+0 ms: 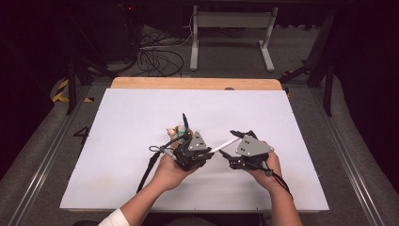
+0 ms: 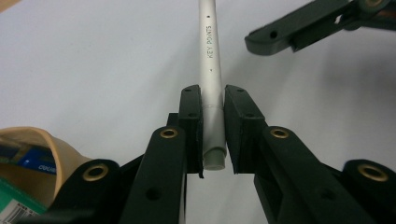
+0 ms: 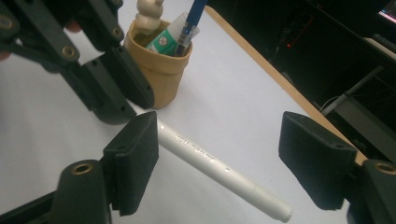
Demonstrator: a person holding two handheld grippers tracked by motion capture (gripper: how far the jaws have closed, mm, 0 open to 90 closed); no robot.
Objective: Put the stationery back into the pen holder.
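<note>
Left gripper (image 2: 214, 100) fingers are clamping white pen (image 2: 211, 70) beside tan cup (image 3: 159, 70); right gripper (image 3: 219, 158) fingers are straddling it, spread, untouching. Next, probably: closing squarely on its free end.

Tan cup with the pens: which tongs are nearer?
Left. The left tongs hold the white pen right beside the tan cup; the right tongs sit farther off, open around the pen.

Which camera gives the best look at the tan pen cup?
The right gripper view: the tan ceramic pen cup stands whole with its contents showing. The left gripper view catches just its rim; the high view shows it small behind the left gripper.
</note>
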